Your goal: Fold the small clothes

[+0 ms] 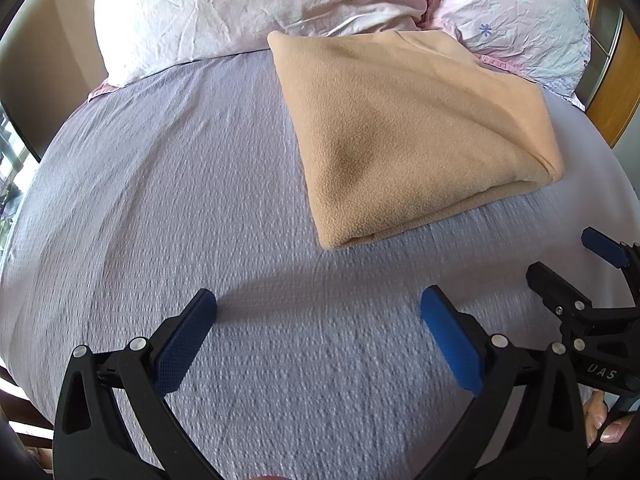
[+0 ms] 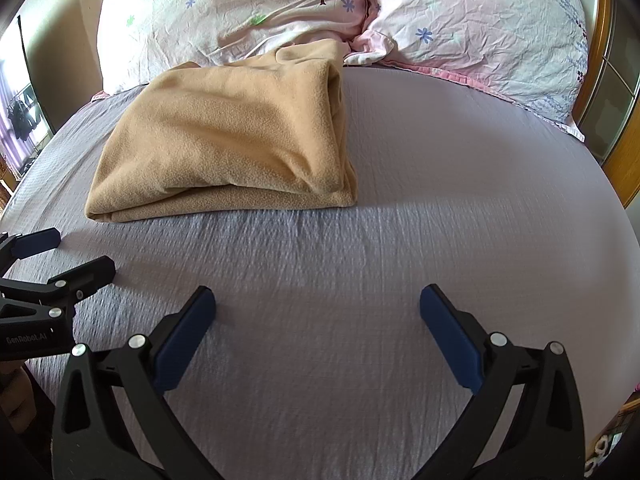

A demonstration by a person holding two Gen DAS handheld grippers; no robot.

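A tan fleece garment (image 1: 412,128) lies folded in a thick rectangle on the lilac bed sheet (image 1: 160,200), its far edge against the pillows. It also shows in the right wrist view (image 2: 236,136). My left gripper (image 1: 318,308) is open and empty, above the sheet in front of the garment and apart from it. My right gripper (image 2: 318,308) is open and empty, above the sheet to the right of the garment's near edge. The right gripper shows in the left wrist view (image 1: 576,264), and the left gripper shows in the right wrist view (image 2: 68,256).
Two floral pink and white pillows (image 2: 240,4) (image 2: 480,28) lie at the head of the bed. A wooden frame (image 2: 616,112) runs along the right side. A wall (image 1: 44,72) stands at the left, with a window area (image 2: 20,112) beyond.
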